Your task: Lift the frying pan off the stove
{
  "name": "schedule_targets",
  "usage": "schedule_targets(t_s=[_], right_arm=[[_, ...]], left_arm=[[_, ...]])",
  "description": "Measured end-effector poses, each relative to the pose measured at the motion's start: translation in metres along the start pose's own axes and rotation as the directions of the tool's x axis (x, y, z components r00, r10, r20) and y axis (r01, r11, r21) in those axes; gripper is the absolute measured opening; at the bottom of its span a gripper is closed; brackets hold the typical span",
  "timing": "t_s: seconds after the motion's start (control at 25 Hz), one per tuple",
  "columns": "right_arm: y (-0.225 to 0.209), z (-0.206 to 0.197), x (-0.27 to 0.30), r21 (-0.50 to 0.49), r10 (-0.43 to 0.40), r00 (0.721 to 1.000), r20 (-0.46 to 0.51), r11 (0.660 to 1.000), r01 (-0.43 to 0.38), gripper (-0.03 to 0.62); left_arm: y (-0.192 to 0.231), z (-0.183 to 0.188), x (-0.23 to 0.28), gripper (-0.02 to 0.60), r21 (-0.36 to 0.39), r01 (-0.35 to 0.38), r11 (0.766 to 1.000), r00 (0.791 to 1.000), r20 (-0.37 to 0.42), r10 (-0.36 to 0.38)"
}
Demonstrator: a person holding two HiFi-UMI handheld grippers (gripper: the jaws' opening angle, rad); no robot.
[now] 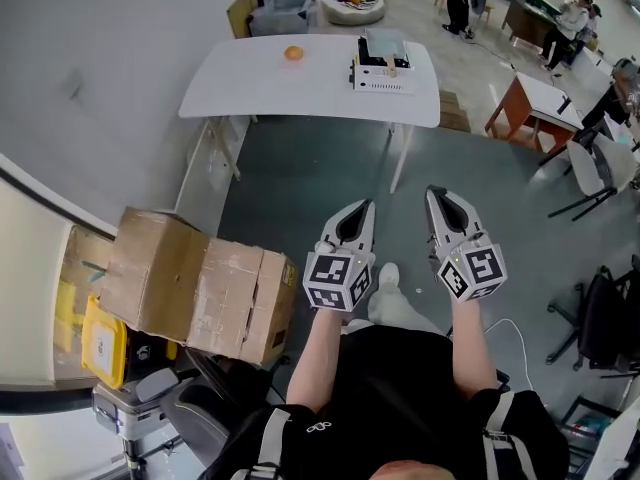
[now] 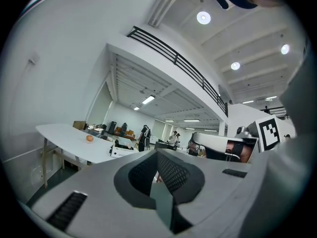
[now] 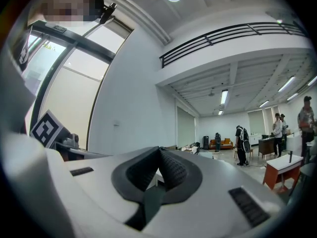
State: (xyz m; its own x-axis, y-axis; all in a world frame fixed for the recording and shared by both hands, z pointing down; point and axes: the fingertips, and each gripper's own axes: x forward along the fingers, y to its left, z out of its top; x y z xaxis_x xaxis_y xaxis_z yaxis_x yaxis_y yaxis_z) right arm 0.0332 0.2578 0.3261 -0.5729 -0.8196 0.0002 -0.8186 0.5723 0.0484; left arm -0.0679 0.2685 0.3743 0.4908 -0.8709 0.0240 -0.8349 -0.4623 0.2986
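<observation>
At the far side of the room stands a white table [image 1: 250,78]. On its right part is a white stove unit [image 1: 383,76] with a dark flat pan-like thing [image 1: 384,46] on top; details are too small to tell. Both grippers are held close to the person's body, well short of the table, pointing toward it. My left gripper [image 1: 368,206] is shut with nothing in it, and so is my right gripper [image 1: 432,194]. In the left gripper view the shut jaws [image 2: 157,153] point over the table [image 2: 59,135] and stove [image 2: 123,152]. The right gripper view shows shut jaws [image 3: 159,150] aimed at the room.
An orange [image 1: 293,53] lies on the table's middle. A cardboard box [image 1: 195,288] and a yellow bin [image 1: 103,343] sit at the left near the person. Wooden desks [image 1: 530,103], office chairs [image 1: 600,318] and several people stand at the right and back.
</observation>
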Motion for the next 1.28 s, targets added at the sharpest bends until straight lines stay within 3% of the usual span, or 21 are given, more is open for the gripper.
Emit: schedule_targets(t_s=[0.52,0.88,1.28], right_arm=[[-0.027,-0.018,0.039,0.024,-0.012,0.999,0.030,1.000,0.011,0.005],[-0.107,-0.018,0.053,0.040,-0.095,0.993,0.074,0.995,0.093,0.006],[-0.186,-0.047,0.139,0.100,-0.073,0.996,0.043,0.993,0.068,0.005]], left_arm=[[0.033,-0.010,0.037,0.000,0.015,0.015,1.000,1.000,-0.020,-0.015],[0.041,-0.010,0.103,0.000,0.027,0.054,0.998,0.998,-0.013,-0.054],[0.076,0.001,0.213,0.000,0.005,0.059,0.998,0.998,-0.018,-0.059]])
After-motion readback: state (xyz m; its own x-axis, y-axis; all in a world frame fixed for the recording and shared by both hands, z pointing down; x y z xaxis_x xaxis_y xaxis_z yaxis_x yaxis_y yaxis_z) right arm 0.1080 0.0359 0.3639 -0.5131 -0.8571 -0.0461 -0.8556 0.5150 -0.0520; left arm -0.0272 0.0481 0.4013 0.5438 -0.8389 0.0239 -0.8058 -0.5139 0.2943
